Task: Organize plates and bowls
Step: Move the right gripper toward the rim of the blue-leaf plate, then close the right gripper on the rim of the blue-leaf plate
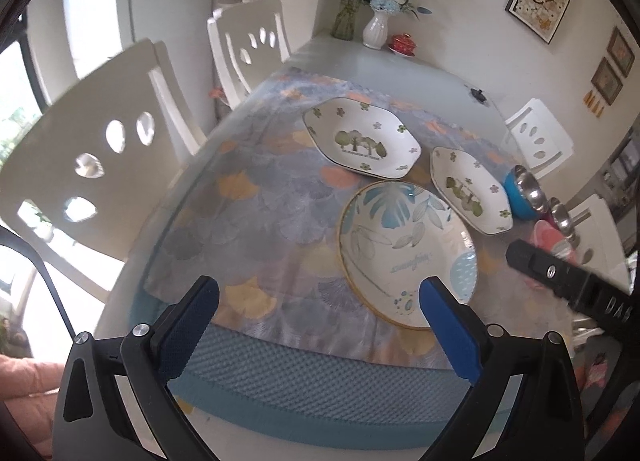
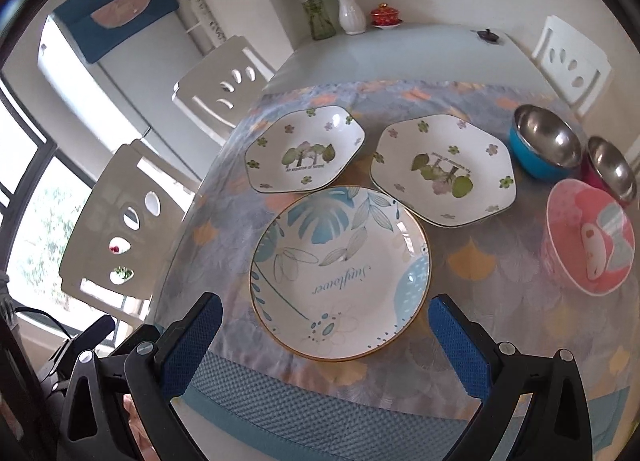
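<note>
A round plate with blue leaves (image 2: pixel 340 273) lies at the table's near side; it also shows in the left wrist view (image 1: pixel 404 253). Behind it lie two hexagonal tree-print plates, a left one (image 2: pixel 306 149) (image 1: pixel 362 137) and a right one (image 2: pixel 442 169) (image 1: pixel 472 189). At the right stand a blue steel bowl (image 2: pixel 546 143) (image 1: pixel 522 193), a red steel bowl (image 2: pixel 612 167) and a pink bowl (image 2: pixel 590 245). My left gripper (image 1: pixel 320 325) is open and empty, left of the round plate. My right gripper (image 2: pixel 326 337) is open and empty, just before the round plate.
The table (image 2: pixel 400 53) has a patterned cloth under glass and a blue mesh chair back (image 2: pixel 320 409) at its near edge. White chairs (image 1: pixel 100 149) stand at the left and far right. A white vase (image 2: pixel 352 15), a glass vase and a red lidded cup (image 2: pixel 386 15) stand at the far end.
</note>
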